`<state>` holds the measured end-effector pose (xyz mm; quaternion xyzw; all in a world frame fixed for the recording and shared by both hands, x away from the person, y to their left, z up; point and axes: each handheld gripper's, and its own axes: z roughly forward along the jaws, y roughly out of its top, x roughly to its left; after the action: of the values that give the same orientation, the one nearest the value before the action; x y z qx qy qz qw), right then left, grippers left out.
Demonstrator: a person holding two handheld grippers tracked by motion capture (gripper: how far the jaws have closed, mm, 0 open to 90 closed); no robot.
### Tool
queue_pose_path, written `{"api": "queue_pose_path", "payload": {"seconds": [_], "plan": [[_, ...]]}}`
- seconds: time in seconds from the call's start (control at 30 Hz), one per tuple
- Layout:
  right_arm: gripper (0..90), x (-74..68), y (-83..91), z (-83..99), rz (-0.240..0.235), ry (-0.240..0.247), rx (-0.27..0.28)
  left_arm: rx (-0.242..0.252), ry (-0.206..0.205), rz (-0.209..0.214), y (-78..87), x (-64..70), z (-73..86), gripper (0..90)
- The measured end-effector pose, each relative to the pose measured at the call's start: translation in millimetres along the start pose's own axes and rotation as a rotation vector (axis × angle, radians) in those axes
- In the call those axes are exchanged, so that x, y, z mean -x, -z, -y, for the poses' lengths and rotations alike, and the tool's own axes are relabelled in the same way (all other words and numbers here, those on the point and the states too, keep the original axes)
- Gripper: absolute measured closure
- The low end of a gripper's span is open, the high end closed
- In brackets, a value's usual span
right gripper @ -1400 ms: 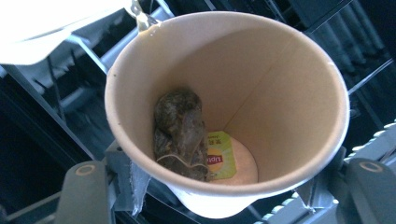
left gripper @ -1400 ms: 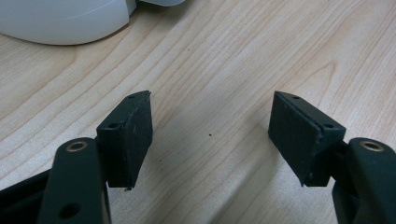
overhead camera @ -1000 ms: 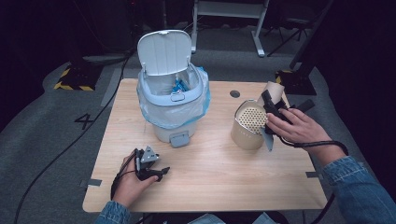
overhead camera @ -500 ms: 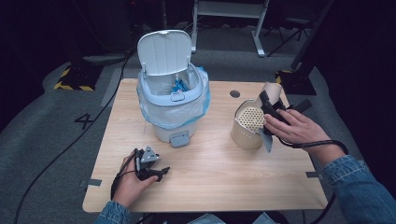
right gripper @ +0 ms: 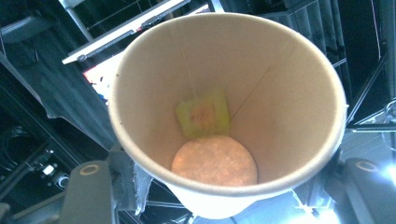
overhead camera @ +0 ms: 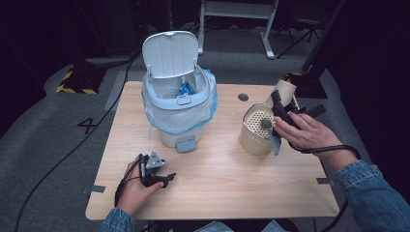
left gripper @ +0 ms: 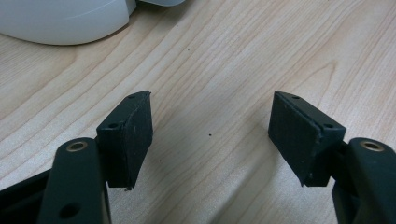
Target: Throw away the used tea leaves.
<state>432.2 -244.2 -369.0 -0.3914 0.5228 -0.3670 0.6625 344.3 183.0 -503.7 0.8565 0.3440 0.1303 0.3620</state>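
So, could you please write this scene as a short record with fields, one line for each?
Table: light wooden table
Bin: white plastic pedal bin, lid raised, pale blue liner over its rim
Strainer pot: beige round container with a perforated insert, on the table's right side
Cup: brown paper cup, held up, a yellow-green tag stuck to its inner wall
Right hand-held gripper: shut on the paper cup, above the beige container
Left hand-held gripper: jaws open, nothing between them, low over the table near the bin
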Motion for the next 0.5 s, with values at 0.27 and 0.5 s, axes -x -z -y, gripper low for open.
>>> {"api": "queue_pose_path", "payload": {"seconds": [0.27,0.5], "plan": [[34.3,-1.4,-1.4,4.9,-0.009,-0.040,0.006,0.000,0.000,0.000,0.0,0.0,0.0,31.1],[33.2,0.6,-1.6,21.8,-0.070,-0.315,0.091,0.000,0.001,0.001,0.0,-0.1,0.0,31.1]]}}
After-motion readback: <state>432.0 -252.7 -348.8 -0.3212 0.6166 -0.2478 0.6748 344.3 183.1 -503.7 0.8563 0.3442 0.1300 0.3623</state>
